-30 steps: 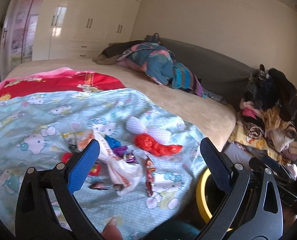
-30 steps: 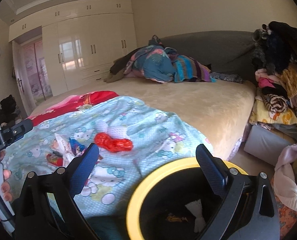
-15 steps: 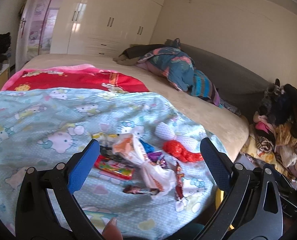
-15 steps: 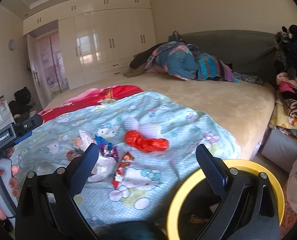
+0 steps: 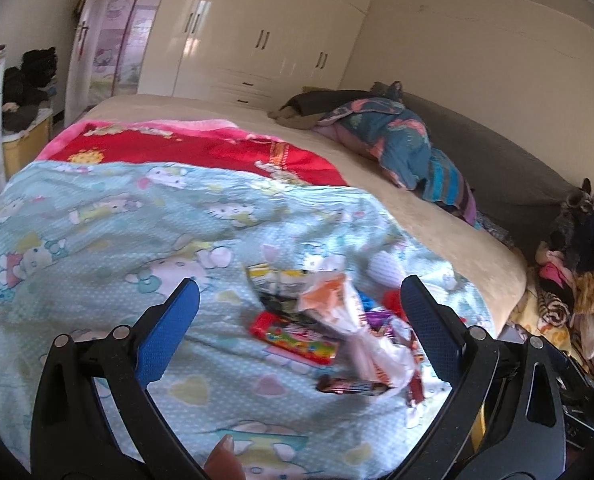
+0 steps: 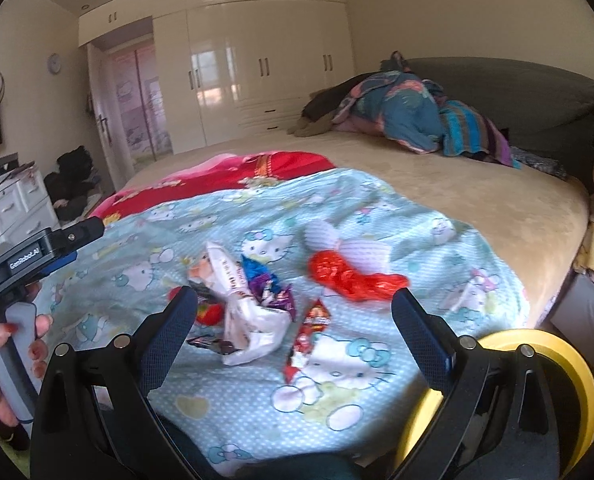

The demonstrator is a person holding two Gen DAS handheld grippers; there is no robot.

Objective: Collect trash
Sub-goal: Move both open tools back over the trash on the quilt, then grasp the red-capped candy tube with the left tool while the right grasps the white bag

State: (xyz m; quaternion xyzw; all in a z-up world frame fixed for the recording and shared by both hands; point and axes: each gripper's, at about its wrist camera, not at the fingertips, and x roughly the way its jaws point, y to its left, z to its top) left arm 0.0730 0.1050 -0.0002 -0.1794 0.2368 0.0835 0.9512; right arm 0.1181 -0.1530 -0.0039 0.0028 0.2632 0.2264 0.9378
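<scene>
Left wrist view: left gripper (image 5: 297, 322) spread, empty, hovering over crumpled white plastic wrapper (image 5: 361, 332); long axis running away toward bed's near edge.

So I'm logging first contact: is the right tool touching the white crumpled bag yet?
Apart. The right wrist view shows the right tool open, with the white crumpled bag lying on the blanket beyond its fingertips.

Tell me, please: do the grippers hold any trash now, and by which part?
Nothing is held. The left gripper and the right gripper are both open, above the wrappers on the blanket.
</scene>
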